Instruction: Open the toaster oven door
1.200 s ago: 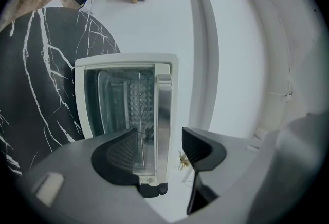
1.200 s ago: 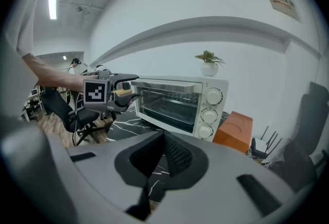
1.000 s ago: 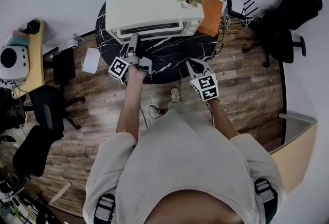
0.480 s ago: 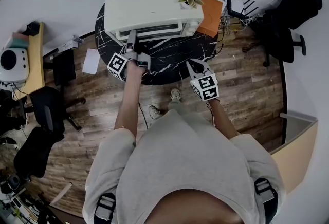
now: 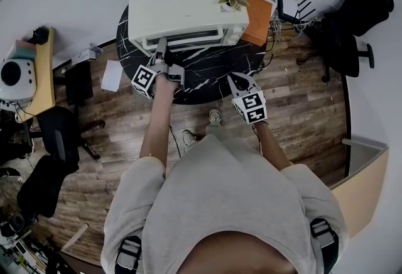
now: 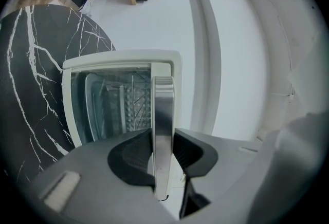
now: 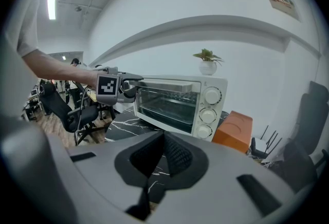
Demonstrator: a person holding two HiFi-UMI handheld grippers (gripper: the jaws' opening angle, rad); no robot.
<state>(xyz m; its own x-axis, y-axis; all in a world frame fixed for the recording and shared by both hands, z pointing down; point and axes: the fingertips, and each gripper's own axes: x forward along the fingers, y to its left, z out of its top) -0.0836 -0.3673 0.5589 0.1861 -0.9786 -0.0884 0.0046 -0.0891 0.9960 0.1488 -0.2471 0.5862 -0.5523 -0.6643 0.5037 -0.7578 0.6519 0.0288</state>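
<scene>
just squeezing the left gripper (image 6: pixel 163 152) onto the brushed-metal bar handle (image 6: pixel 163 107) of the cream toaster oven (image 5: pixel 182 7) on the black marble table (image 5: pixel 213 71) (purchase for the pull), with the right gripper (image 7: pixel 163 155) pinched together, empty, well clear.

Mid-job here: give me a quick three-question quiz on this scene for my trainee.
1. True or false: the door of the toaster oven is already open.
2. What is the left gripper clamped on? A) a knob B) the door handle C) the table edge
3. What stands on top of the oven?
Key: 1 false, the door is closed. 2 B: its jaws have just been closing and the pads now press the handle. 3 a small potted plant.
</scene>
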